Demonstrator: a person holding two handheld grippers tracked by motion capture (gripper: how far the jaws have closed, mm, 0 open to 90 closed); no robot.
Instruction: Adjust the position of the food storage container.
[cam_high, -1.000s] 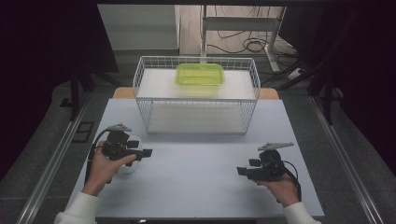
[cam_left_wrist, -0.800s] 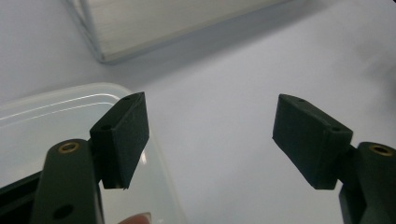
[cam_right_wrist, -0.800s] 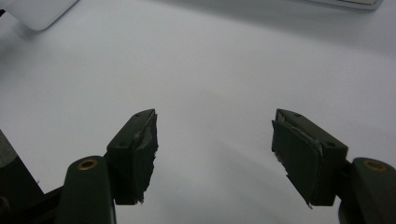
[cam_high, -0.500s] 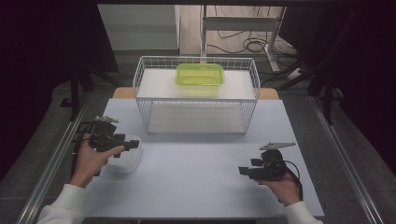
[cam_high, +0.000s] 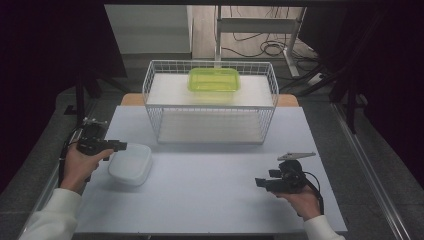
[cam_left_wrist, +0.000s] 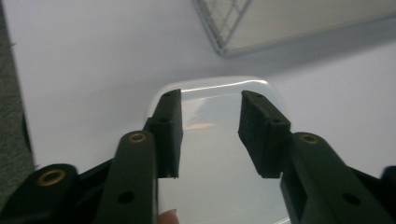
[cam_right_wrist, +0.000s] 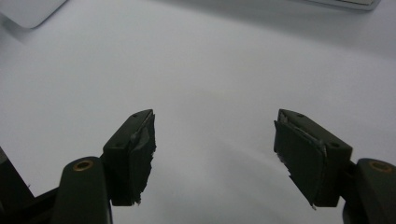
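A shallow white translucent tub (cam_high: 131, 164) stands open-topped on the left of the white table (cam_high: 210, 200). My left gripper (cam_high: 121, 146) hovers at the tub's far left corner, pointing right. In the left gripper view the tub (cam_left_wrist: 215, 140) lies under and just beyond the left gripper (cam_left_wrist: 208, 100). Its jaws have just been closing and stand partly apart, with nothing pinched between the pads. My right gripper (cam_high: 259, 182) rests low at the table's right front, pointing left. In the right gripper view the right gripper (cam_right_wrist: 215, 121) is wide open over bare table.
A white wire basket (cam_high: 210, 107) stands at the back middle of the table, with a green lidded container (cam_high: 214, 80) on top of it. Its lower corner (cam_left_wrist: 219, 23) shows just beyond the tub. Dark floor borders the table on both sides.
My left hand has drawn back to the left, off the tub, which now shows in full beside the gripper. The right hand and gripper have kept still.
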